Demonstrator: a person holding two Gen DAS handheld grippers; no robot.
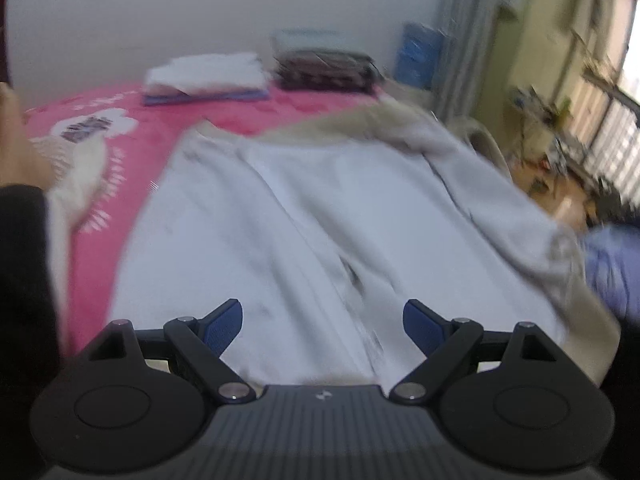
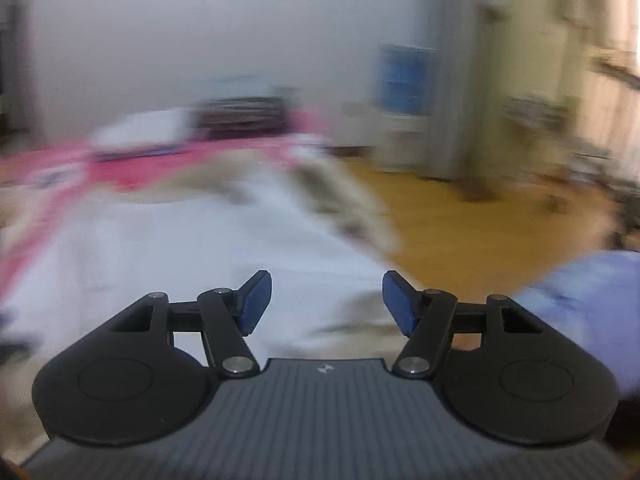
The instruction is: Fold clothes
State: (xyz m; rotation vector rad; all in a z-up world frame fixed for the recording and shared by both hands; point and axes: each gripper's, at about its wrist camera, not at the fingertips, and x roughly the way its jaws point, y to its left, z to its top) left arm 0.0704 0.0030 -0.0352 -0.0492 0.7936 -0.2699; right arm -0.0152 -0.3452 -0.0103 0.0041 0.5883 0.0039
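Note:
A pale grey-white garment (image 1: 320,216) with a beige fleecy lining lies spread over the pink bed cover (image 1: 120,140). Its right side is folded inward, showing the beige edge. My left gripper (image 1: 323,326) hovers above the garment's near end, open, with nothing between its blue pads. In the blurred right wrist view the same garment (image 2: 200,248) lies below and ahead. My right gripper (image 2: 327,304) is open over the garment's near right edge, and its pads hold nothing.
At the bed's far end sit a folded white pile (image 1: 206,74) and a dark folded stack (image 1: 326,68). A blue container (image 1: 418,56) stands by the wall. Wooden floor (image 2: 480,232) lies right of the bed. A lilac sleeve (image 2: 588,304) shows at the right. A hand (image 1: 16,140) and dark sleeve are at the left.

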